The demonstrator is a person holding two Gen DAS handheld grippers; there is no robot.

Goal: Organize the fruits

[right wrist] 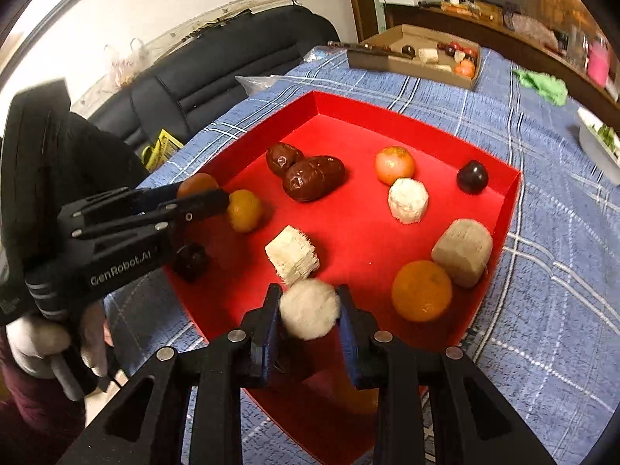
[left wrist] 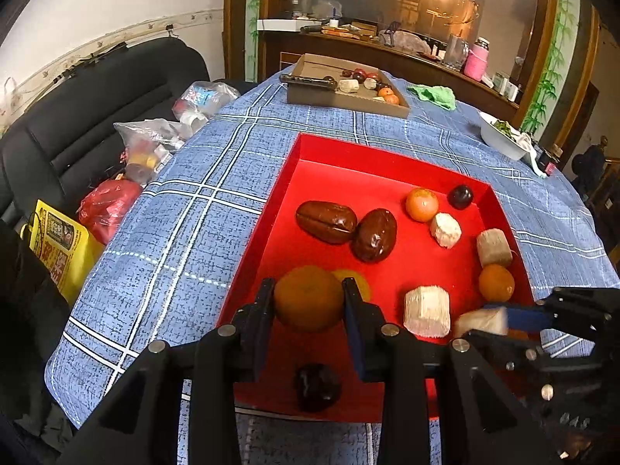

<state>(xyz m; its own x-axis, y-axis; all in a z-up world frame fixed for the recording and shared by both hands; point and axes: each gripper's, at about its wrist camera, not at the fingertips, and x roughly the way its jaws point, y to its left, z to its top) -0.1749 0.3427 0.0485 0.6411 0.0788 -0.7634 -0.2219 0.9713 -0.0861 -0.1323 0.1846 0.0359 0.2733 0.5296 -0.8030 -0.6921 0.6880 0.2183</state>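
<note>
Holding an orange (left wrist: 308, 298) in my left gripper (left wrist: 308, 294) and a pale fibrous chunk (right wrist: 310, 309) in my right gripper (right wrist: 309, 310) over the red tray (left wrist: 310, 147), I judged both light; the chunk looked crumbly, best pinched gently mid-body.

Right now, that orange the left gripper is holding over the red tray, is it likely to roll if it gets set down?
Probably. The orange looks round with no flat side, so it may roll on the smooth floor of the red tray. The left gripper pinches it only at its sides, so its curved skin could slip. The raised tray wall should likely stop it.
</note>
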